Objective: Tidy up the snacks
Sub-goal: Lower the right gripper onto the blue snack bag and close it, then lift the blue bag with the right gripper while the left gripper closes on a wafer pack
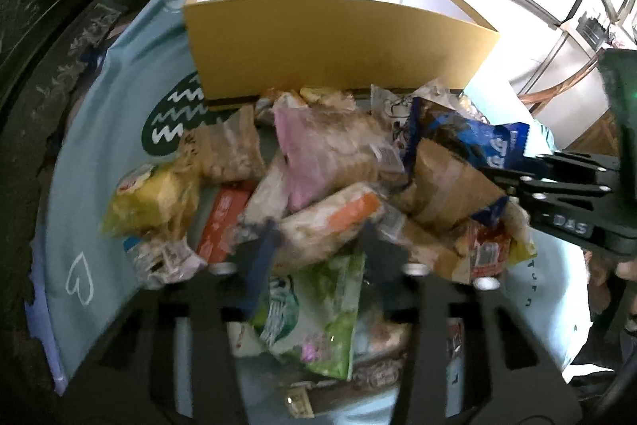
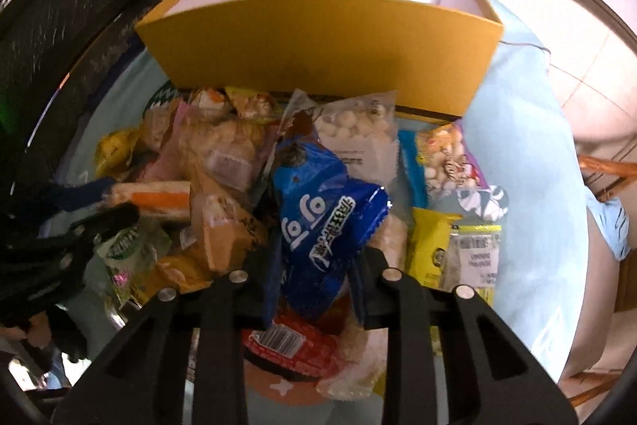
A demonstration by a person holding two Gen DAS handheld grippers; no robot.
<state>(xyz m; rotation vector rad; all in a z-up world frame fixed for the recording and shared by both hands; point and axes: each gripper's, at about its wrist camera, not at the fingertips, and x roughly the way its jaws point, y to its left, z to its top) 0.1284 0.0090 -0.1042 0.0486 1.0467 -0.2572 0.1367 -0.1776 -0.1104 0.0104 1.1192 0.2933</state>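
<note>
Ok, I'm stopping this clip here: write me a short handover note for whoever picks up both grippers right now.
Left gripper: open over the pile, above the orange-striped packet and green packet, holding nothing.
Right gripper: open, fingers either side of the blue cookie pack; not closed on it.
Snacks: all heaped on the light blue cloth, in front of the yellow box.
Done: nothing visible in the box from here.
Left: grasp each packet and move it into the box.
</note>
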